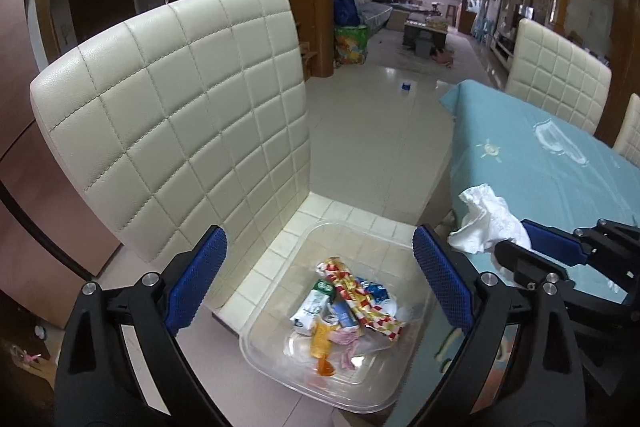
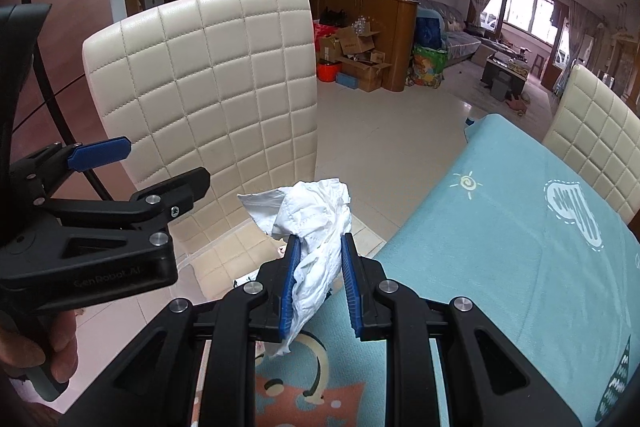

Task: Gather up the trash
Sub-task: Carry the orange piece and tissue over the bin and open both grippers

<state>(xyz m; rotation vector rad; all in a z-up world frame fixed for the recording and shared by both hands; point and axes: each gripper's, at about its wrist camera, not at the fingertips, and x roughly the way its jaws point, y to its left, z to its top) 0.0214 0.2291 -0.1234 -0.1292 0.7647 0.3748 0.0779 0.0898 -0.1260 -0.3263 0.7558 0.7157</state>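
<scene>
Holding a crumpled white tissue (image 2: 316,223) in the right hand-held gripper (image 2: 320,247), both blue pads squeezed in on it, most of the wad sticking up and forward past the tips with a tail hanging down between the fingers. It's up off the bench (image 2: 520,247) with the teal cloth, right about over the bench's near-left edge.

Left hand-held gripper (image 1: 320,267) has its fingers spread wide with nothing between them, and it's hovering above a clear plastic bin (image 1: 280,259) that sits on the seat of the cream quilted chair (image 1: 180,99). The bin already has a pile of wrappers (image 1: 352,295) in it, plus a small carton and some orange and pink bits.

What matters for the drop, as far as I can judge: the bin lies down and to the left of the tissue. From the left wrist view the tissue (image 1: 488,223) sits just right of the bin's rim and higher up, so it isn't over the opening yet. My guess is the right one has to swing left over the chair seat and then let go. The left is nearer the bin but empty, so it doesn't help here. The wad is light and floppy, so it may cling to a pad or drift onto the rim.
</scene>
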